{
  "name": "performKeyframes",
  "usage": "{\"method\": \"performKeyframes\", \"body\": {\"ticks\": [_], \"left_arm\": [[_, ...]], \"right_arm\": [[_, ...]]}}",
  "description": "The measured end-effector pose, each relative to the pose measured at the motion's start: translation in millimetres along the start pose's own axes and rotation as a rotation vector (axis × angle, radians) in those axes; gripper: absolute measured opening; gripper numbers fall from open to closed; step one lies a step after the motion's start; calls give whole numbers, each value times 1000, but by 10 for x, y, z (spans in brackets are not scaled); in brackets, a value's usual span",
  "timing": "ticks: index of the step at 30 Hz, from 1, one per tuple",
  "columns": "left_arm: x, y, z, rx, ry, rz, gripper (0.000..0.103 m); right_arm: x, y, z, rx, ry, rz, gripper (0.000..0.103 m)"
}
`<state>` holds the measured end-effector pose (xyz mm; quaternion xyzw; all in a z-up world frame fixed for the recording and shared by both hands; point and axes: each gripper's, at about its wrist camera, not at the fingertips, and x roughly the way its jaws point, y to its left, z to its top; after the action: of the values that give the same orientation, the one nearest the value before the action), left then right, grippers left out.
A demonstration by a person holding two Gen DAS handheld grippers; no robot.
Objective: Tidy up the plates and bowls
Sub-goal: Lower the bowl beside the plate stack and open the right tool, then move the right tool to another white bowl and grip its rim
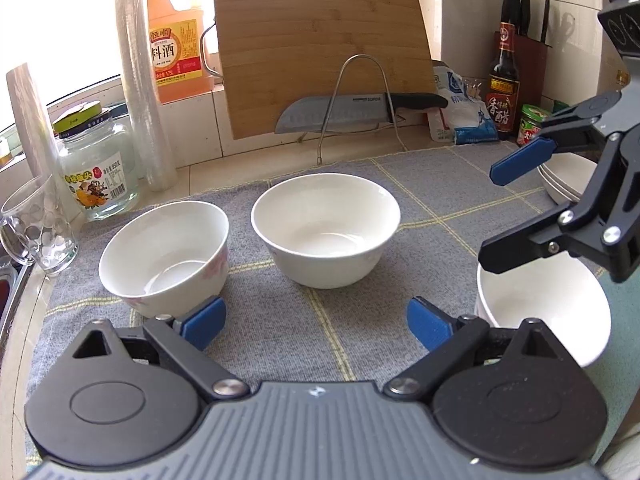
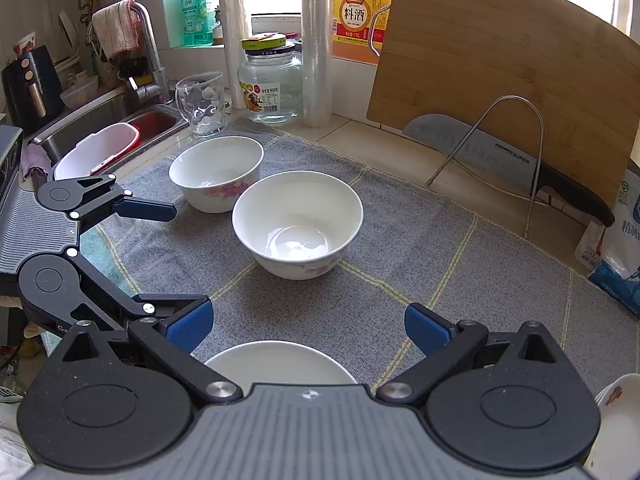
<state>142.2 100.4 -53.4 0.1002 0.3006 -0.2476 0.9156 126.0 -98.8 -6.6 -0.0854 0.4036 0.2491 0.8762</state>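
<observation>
Bowls sat on a grey cloth (image 1: 360, 184) with yellow grid lines. In the left wrist view, a white bowl with pink flowers (image 1: 164, 254) lay at centre left and a plain white bowl (image 1: 326, 230) just right of it at the centre, the two apart. A third bowl (image 1: 544, 312) showed at the right edge, with a stack of dishes (image 1: 568, 178) above it. The left gripper (image 1: 316, 322) filled the bottom of that frame, its blue fingers spread wide with nothing between them. The right gripper (image 1: 500, 216) reached in from the right edge above the third bowl, also wide open and empty. In the right wrist view, that bowl's white rim (image 2: 280, 362) lay low in the frame, between the spread blue pads (image 2: 190, 326). A cutting board (image 1: 320, 48) and a knife (image 1: 340, 112) leaned on a wire rack in the upper centre.
</observation>
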Motion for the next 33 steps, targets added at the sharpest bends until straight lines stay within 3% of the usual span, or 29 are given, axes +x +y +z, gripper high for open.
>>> {"method": "performKeyframes", "body": {"ticks": [4,12,33], "left_arm": [[150,7,58,-35,-7,15,97],[391,-137,123,-10,-5,25,97],[526,-112,227,-22,-23,-2,94]], "right_arm": [[80,-40,94,-10,6,9,103],[274,-133,236,-27,30,29,103],[784,-309,650,-73,75,125,98]]}}
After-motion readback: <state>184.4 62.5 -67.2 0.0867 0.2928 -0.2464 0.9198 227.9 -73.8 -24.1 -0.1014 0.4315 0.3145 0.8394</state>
